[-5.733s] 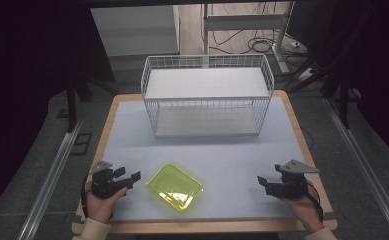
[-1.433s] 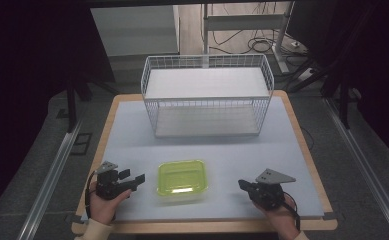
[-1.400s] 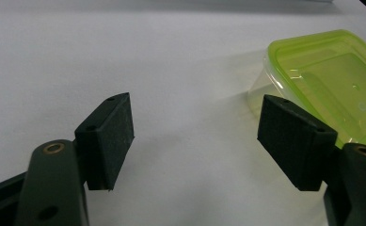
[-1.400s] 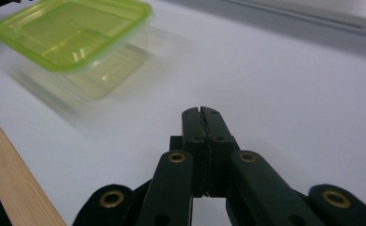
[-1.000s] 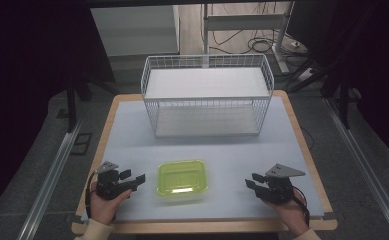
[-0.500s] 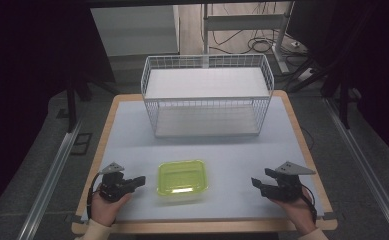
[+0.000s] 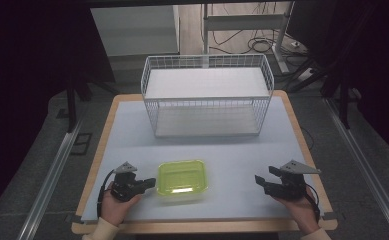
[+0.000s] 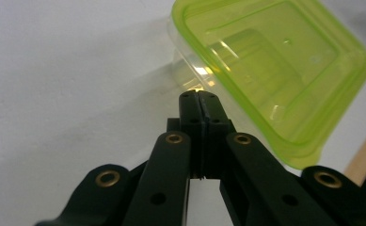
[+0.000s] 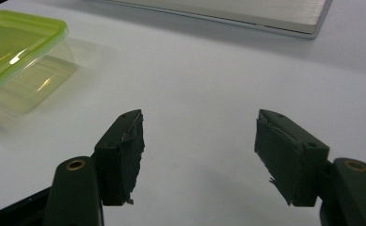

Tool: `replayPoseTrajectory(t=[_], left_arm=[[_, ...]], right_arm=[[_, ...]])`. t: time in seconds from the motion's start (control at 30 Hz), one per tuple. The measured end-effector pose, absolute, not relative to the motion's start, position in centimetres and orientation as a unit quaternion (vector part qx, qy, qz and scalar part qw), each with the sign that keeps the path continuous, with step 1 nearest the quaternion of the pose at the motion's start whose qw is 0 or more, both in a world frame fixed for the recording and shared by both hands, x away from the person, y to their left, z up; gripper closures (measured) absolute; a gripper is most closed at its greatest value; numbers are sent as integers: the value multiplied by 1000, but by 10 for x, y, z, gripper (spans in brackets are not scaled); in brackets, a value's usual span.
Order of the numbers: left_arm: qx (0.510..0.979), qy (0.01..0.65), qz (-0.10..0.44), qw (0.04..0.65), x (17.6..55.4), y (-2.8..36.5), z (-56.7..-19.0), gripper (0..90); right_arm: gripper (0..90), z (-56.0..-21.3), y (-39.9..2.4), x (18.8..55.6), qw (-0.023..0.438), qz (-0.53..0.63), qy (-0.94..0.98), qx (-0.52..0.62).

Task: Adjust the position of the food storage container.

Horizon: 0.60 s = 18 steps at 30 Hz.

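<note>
A clear food container with a lime-green lid point(image 7: 182, 179) lies flat on the table near its front edge. My left gripper point(image 7: 151, 183) sits just to the container's left, held by a hand. In the left gripper view its jaws are pressed together, and the left gripper point(image 8: 199, 96) has its tips right at the container point(image 8: 274, 70), at the clear wall under the lid's rim, with nothing between them. My right gripper point(image 7: 258, 181) rests at the front right, well apart from the container. The right gripper point(image 9: 199, 136) stands wide open over bare table, with the container point(image 9: 20, 42) off to its upper left.
A white wire basket point(image 7: 207, 95) with a flat shelf on top stands at the back middle of the table; its base plate point(image 9: 246, 14) crosses the top of the right gripper view. The wooden table edge point(image 7: 202, 226) runs along the front.
The container has turned from diagonal to square with the table. My right gripper has drawn back to the right, away from it. My left gripper has slid right up to its left edge.
</note>
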State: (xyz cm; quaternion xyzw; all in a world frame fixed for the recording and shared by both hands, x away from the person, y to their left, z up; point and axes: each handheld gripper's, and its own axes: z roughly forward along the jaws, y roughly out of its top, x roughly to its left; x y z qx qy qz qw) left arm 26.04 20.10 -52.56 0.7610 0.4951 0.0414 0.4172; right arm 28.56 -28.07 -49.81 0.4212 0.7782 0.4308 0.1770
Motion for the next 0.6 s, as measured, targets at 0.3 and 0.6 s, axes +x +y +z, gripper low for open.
replayPoseTrajectory(t=[0.3,0.6], left_arm=[[767,488,33,415,269,185,-525,898],[782,472,25,405,279,162,-526,898]], right_arm=[[336,-497,-282,286,177,432,775,425],[335,-497,-283,287,176,434,774,427]])
